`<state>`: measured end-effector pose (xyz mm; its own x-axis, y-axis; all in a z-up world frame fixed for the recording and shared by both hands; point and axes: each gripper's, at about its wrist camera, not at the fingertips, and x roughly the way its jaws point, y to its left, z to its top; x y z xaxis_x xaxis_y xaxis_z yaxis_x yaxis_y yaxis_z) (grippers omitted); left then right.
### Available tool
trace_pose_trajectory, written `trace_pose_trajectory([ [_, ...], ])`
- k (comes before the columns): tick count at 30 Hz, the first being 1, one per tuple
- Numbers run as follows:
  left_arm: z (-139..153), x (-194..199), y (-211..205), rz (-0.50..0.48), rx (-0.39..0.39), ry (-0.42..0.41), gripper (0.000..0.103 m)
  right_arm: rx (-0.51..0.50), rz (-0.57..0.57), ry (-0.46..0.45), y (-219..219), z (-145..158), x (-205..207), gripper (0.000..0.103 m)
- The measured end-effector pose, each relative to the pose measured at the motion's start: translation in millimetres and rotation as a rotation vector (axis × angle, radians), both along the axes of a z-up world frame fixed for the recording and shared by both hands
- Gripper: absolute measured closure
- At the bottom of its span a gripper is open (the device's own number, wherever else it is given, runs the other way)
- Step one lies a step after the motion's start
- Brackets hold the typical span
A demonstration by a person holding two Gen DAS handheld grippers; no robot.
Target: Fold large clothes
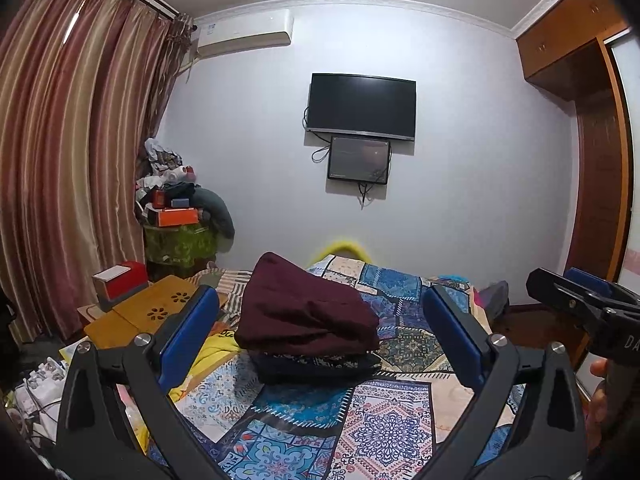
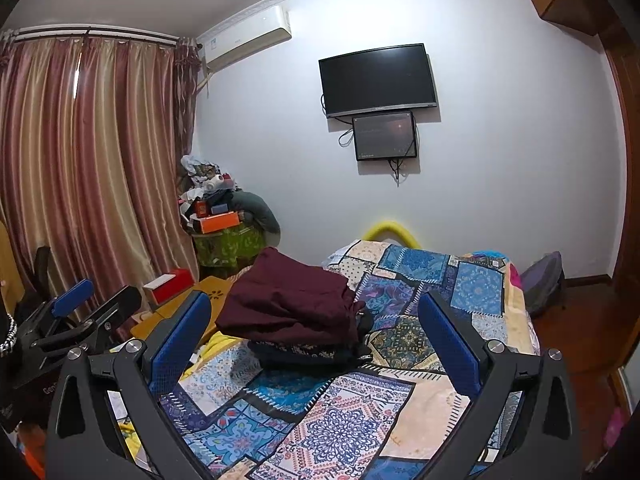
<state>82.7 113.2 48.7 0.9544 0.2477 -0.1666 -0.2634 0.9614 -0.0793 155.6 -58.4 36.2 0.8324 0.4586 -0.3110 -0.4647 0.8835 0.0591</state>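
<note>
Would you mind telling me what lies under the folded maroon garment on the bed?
The maroon garment sits on a folded dark garment with a patterned band, which rests on the patchwork bedspread. Only the dark garment's front edge shows; the rest is covered.

near bedspread (image 2: 352, 420) open | folded stack (image 2: 292, 312) blocks centre | wooden tray (image 1: 132, 312) crowds left, probably
</note>
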Motion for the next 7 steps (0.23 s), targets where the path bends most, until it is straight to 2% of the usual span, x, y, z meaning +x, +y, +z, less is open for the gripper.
trace_pose_trajectory([
  [7,-3.5,2.8,-0.3,-0.002,-0.001,0.009,0.001,-0.003,-0.001,0.010,2.3,-2.5,2.8,0.000],
])
